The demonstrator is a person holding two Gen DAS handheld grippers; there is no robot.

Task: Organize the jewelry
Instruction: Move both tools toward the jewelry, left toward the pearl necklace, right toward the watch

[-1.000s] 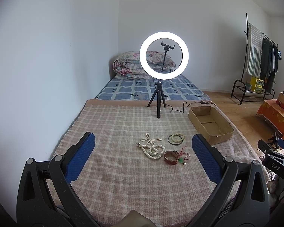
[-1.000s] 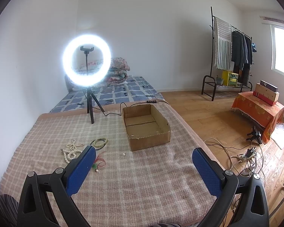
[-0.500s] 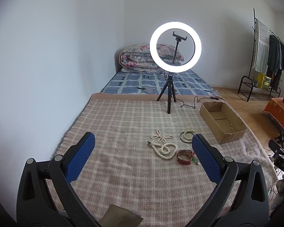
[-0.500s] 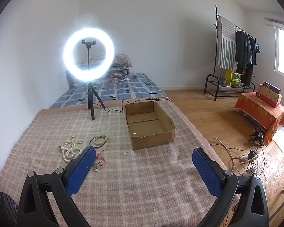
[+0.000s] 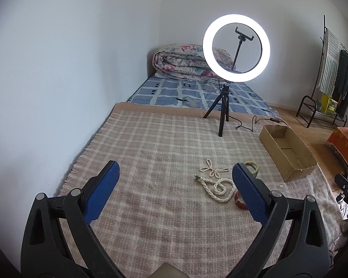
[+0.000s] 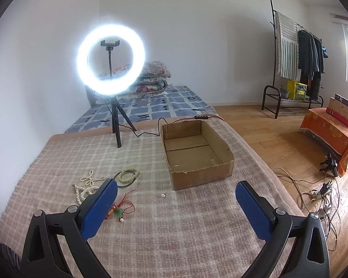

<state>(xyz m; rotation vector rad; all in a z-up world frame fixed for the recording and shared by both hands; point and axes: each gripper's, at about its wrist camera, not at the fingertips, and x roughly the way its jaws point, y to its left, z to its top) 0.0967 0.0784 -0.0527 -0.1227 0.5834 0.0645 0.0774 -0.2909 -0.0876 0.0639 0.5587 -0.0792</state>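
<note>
Pearl rope necklace (image 5: 218, 186) lies coiled on the plaid blanket (image 5: 150, 153), left of the cardboard box (image 6: 197, 155). Both claws, left claw (image 5: 174, 183) and right claw (image 6: 174, 199), spread, empty; slack loops could snag or slip.

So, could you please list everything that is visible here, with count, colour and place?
Open cardboard box: 1, brown, right side of blanket, empty.
Checked woven blanket: 1, beige-pink, under everything.
Twisted pearl rope necklace: 1, cream, blanket middle.
Small pearl bow string: 1, cream, behind the necklace.
Beaded bracelets: a small pile, pale green, left of box.
Red tassel cord: 1, red-green, near front.
Loose pearl bead: 1, white, before box.
Ring light on tripod: 1, white, lit, blanket's far edge.
Left tongs: blue pads, open.
Right tongs: blue pads, open.
</note>
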